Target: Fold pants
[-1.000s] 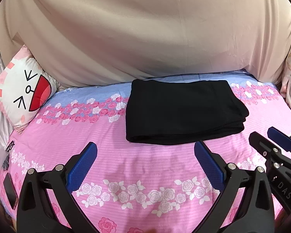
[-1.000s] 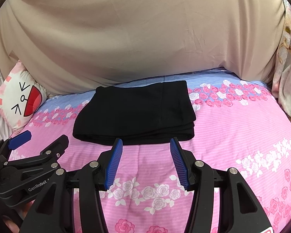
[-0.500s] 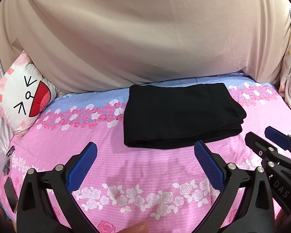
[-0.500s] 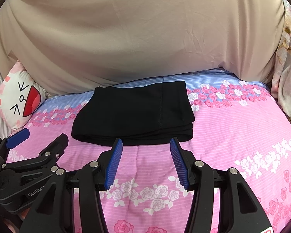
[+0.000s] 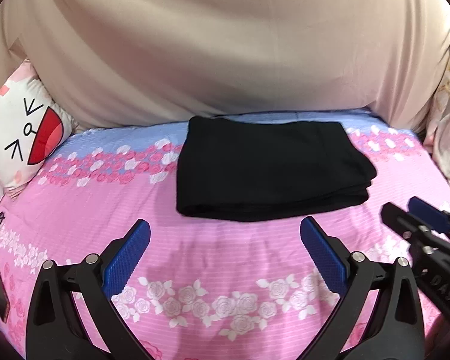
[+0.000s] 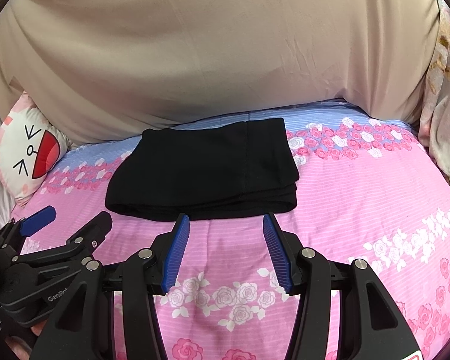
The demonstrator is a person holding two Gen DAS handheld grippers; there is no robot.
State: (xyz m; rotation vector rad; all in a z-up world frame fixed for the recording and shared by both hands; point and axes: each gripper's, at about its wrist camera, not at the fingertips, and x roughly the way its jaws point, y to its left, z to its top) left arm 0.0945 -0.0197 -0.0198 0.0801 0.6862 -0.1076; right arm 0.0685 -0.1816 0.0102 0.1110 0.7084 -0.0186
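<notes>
Jaws on left gripper and right gripper apart, empty. Pants' far edge indistinct. Black, folded flat on bed.

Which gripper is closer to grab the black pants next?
Probably the right gripper: its open tips sit right at the pants' near edge. The left gripper, also open, sits a bit further back.

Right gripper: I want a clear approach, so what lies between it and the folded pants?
Only bare pink floral bedsheet separates the right gripper from the black pants, seen in the right wrist view.
</notes>
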